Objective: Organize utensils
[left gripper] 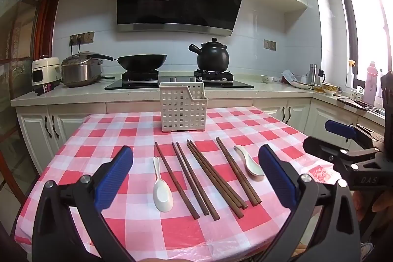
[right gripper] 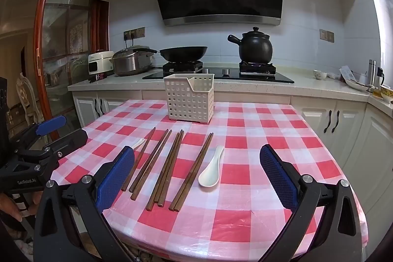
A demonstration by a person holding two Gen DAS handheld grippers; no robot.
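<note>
Both the left gripper [left gripper: 195, 172] and right gripper [right gripper: 196, 172] are released; the thin brown wooden chopsticks [left gripper: 208, 176] look light and stiff, so grasp at mid-length.

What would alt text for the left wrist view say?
Wooden chopsticks lie in a row between two white ceramic spoons on a red-and-white checked tablecloth, before an empty white slotted utensil basket. The open left gripper frames them, holding nothing. Behind is a kitchen stove.
</note>
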